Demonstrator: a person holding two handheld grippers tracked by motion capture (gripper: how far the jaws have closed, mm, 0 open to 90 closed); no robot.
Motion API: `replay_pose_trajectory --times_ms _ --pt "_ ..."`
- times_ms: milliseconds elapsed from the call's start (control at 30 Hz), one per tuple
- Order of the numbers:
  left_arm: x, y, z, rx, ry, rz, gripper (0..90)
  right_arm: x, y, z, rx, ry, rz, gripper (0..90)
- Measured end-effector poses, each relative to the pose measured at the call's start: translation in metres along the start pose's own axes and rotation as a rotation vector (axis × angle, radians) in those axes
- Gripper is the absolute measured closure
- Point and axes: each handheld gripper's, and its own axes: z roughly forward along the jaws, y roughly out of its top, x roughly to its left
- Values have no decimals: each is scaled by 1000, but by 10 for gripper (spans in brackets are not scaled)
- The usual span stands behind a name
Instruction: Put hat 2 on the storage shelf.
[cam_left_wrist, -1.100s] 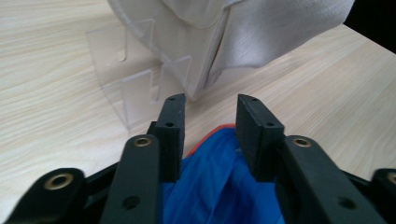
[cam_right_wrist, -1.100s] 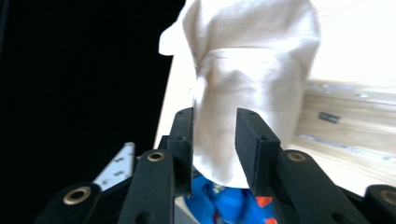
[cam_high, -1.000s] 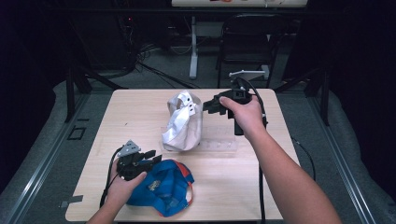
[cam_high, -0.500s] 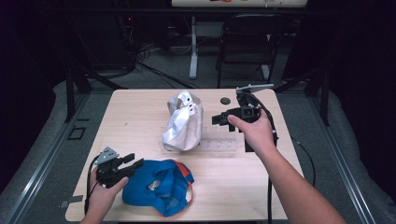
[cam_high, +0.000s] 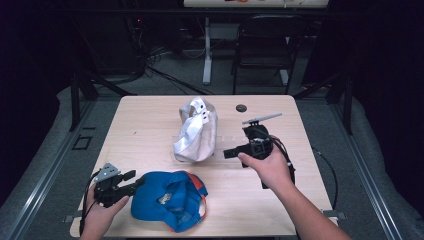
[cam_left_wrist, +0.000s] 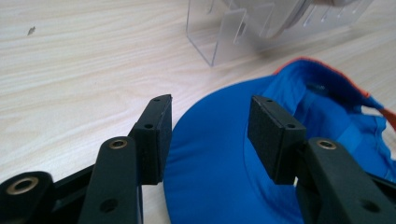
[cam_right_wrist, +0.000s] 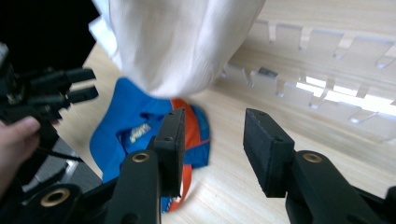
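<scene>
Loosely crumpled blue cap, orange trim, left gripper spread at brim, jaws just opened.

The left gripper is held low at the near left part of the high view, in the person's left hand, and it points to the right, almost level. Its jaws stand wide apart and have just been opening; the pads press on nothing. The left forearm comes in from the bottom edge. The right gripper is held in the right hand toward the right side, and it points to the left, a little downward. Its jaws are also wide apart, have just been opening, and grip nothing. The right forearm stretches diagonally from the bottom right corner.
</scene>
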Motion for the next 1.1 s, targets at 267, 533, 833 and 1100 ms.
replay_pose_trajectory --times_ms 267,533,833,1100 --pt "9 -11 -6 -14 -9 -48 517 4 -34 15 13 -50 -111 608" --pt "9 -16 0 11 -17 -41 528 -2 -70 32 9 -26 -109 624" --pt "4 -22 7 40 -29 -9 528 -10 -104 57 -3 117 -23 639" --pt "4 -25 8 40 -26 4 527 -21 -121 83 20 207 38 642"
